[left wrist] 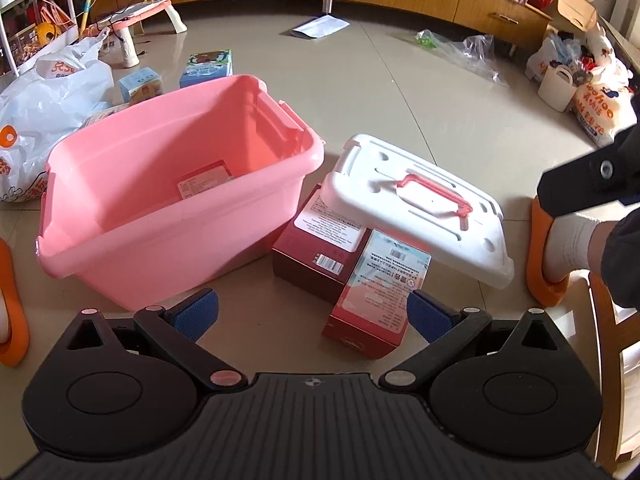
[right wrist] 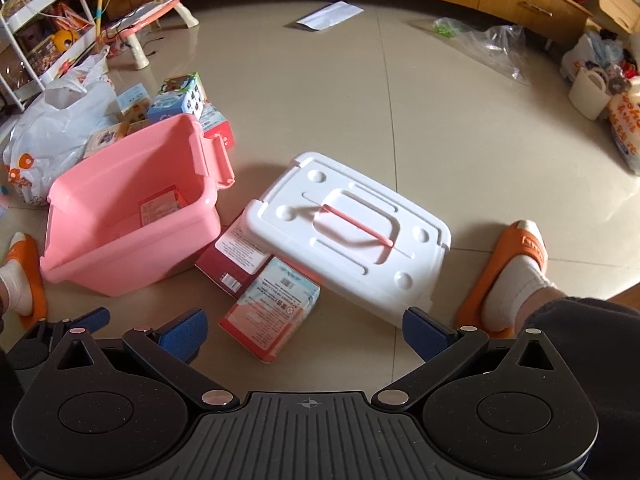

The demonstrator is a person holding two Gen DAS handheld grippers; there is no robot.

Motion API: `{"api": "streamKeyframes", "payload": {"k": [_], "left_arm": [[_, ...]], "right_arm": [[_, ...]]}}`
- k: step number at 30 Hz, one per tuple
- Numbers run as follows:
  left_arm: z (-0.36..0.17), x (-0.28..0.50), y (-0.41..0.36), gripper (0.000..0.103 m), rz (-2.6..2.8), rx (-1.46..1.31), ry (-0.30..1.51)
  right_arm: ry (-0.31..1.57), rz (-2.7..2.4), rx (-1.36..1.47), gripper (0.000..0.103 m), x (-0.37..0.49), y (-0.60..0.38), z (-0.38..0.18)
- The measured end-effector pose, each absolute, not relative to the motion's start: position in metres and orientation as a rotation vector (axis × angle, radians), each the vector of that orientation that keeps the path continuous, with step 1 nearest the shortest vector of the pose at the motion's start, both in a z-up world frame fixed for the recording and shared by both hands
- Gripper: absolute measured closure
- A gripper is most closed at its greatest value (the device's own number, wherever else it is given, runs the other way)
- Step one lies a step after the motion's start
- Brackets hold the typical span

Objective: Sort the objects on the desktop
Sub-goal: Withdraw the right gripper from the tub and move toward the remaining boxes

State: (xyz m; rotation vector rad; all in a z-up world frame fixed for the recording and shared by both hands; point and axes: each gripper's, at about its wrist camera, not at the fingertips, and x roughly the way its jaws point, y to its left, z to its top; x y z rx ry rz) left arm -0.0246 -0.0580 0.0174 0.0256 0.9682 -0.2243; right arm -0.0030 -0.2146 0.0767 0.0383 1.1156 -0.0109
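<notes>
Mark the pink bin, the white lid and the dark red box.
pink bin (left wrist: 132, 216), left wrist view, inner wall.
white lid (right wrist: 348, 236), right wrist view, top face.
dark red box (left wrist: 312, 264), left wrist view, top.

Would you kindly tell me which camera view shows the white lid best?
The right wrist view: the white lid appears whole from above, handle included. The left wrist view shows the same lid more obliquely, propped on the boxes.

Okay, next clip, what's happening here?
A person with a gripper in each hand stands over a tiled floor, tidying boxes into a pink bin. Both the left gripper and the right gripper are open and hold nothing. The bin's white lid lies off, propped on two red boxes beside it. One box lies inside the bin.
</notes>
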Motion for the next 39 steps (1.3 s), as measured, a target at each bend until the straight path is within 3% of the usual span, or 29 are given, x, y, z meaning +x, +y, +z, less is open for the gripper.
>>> {"api": "streamKeyframes", "payload": {"k": [39], "left_arm": [[-0.02,-0.023,-0.089,0.0,-0.338,0.096,1.045]], "right_arm": [[1.132,-0.075,-0.02,0.0,-0.003,-0.235,0.074]]}}
